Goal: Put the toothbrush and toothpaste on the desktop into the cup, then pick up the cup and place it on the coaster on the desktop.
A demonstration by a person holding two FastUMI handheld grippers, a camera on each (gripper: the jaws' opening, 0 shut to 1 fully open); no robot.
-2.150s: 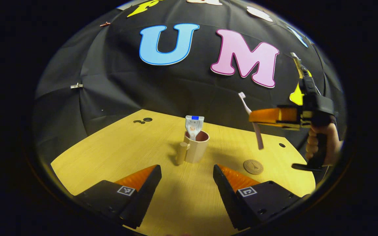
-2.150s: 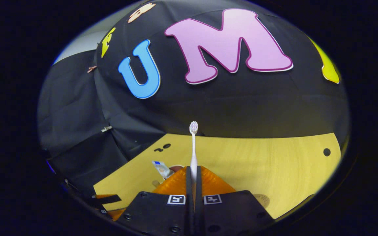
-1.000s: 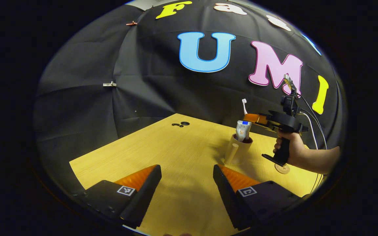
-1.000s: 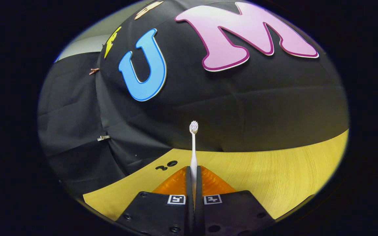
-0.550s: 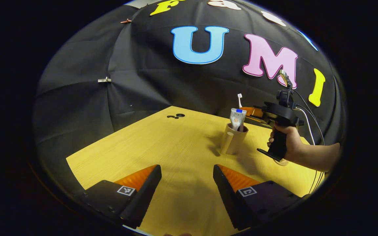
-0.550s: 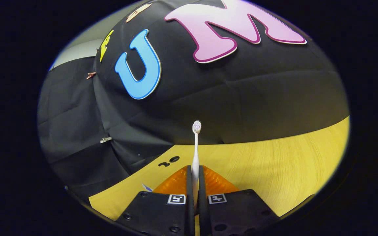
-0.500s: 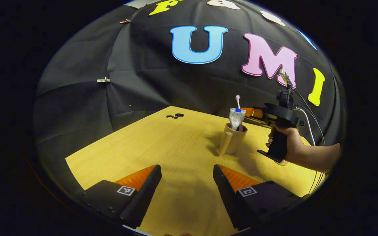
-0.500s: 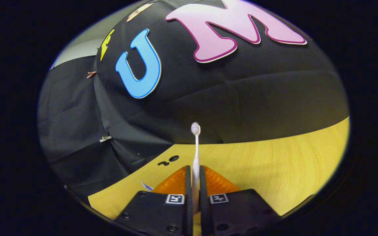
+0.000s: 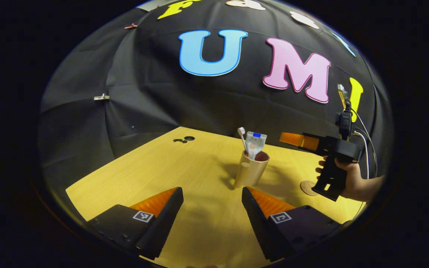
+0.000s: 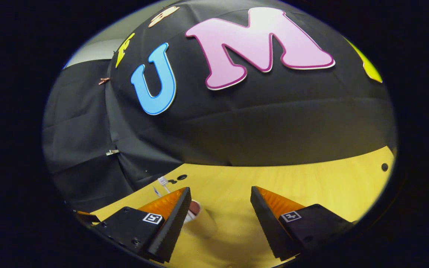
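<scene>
Toothbrush (image 9: pixel 241 134) and toothpaste (image 9: pixel 254 143) sit in the cup (image 9: pixel 251 172); left gripper (image 9: pixel 212 203) and right gripper (image 10: pixel 220 203) both spread wide, grasping nothing.

In the right gripper view the cup (image 10: pixel 201 221) is partly hidden behind a finger, while in the left gripper view the coaster (image 9: pixel 307 187) is partly covered by the right gripper's handle.

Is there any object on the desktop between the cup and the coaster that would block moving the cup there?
Nothing visible does. In the left gripper view, the cup, holding the toothbrush and toothpaste, has bare desktop between it and the coaster. The right gripper hovers open above that stretch.
</scene>
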